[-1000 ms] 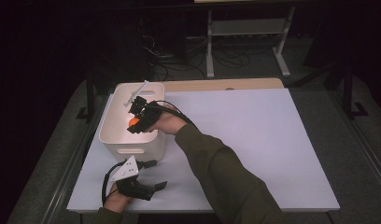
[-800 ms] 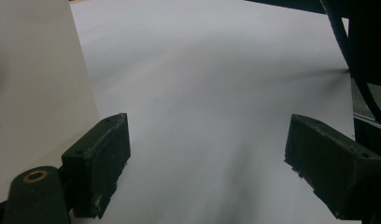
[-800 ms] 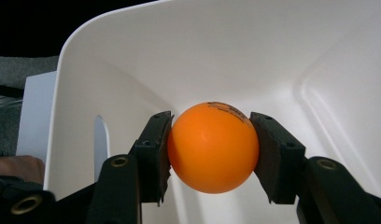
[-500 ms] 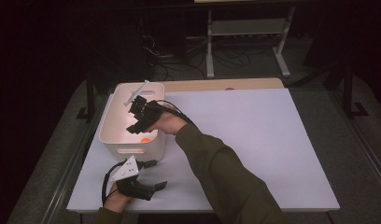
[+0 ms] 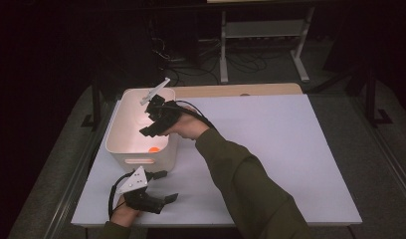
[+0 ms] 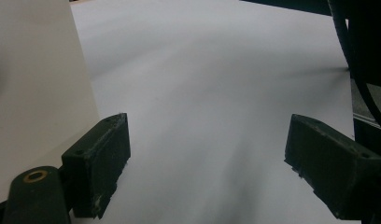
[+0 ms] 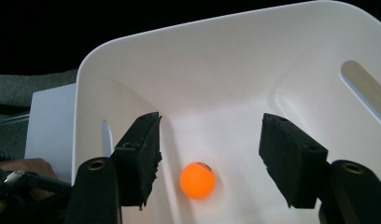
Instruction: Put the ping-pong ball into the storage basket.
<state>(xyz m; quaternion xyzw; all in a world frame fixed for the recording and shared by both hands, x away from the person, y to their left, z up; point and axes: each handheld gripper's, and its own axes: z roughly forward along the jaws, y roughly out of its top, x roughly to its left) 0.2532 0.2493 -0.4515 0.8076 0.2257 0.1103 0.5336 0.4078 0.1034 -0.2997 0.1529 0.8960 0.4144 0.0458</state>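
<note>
A small orange ball (image 7: 197, 180) lies on the floor of a white bin (image 7: 216, 70); in the high view the ball (image 5: 153, 149) shows near the bin's (image 5: 122, 112) front wall. My right gripper (image 5: 152, 121) hovers over the bin's right rim, open, with the ball below and between its jaws in the right gripper view (image 7: 209, 158). My left gripper (image 5: 163, 188) rests near the table's front edge, in front of the bin, open with nothing between its jaws (image 6: 207, 158).
The white table top (image 5: 270, 144) stretches wide to the right of the bin. A wooden strip (image 5: 241, 89) runs along the table's back edge. Behind the table stands a metal shelf frame (image 5: 260, 30) with cables on the dark floor.
The orange ball left my right gripper and now lies on the bin's floor. The right gripper has opened and lifted slightly. The left gripper has not moved.
</note>
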